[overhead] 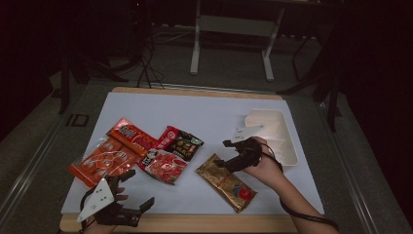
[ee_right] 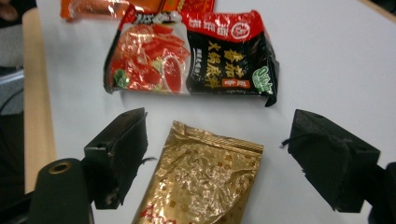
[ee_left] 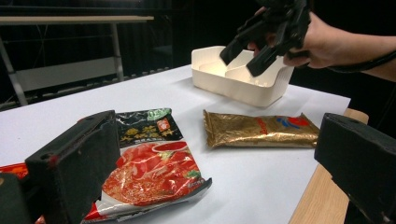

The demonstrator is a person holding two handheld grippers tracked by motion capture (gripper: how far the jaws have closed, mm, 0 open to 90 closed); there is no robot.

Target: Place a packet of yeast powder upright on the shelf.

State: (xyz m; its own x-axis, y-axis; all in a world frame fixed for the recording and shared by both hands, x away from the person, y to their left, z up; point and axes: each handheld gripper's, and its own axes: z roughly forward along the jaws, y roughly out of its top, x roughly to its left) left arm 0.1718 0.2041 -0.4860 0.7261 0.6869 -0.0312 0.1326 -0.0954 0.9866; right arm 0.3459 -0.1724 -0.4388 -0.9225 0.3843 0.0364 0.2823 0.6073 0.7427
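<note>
**Claws spread over snack packets**

Left claw [overhead: 130, 190] nearest, at the desk's [overhead: 204, 109] 7 o'clock edge, jaws wide, nothing between them. Orange packets [overhead: 109, 153] at 9 o'clock. Red-and-black packet [overhead: 171, 152] near centre. Gold packet [overhead: 226, 181] flat at 5 o'clock. Right claw [overhead: 225, 153] hangs just above the gold packet's upper end, jaws parted, pads not touching the foil. White bin [overhead: 287, 141] at 3 o'clock.

Right gripper [overhead: 225, 155] open over gold packet [overhead: 227, 182], near white tray [overhead: 288, 146]
</note>
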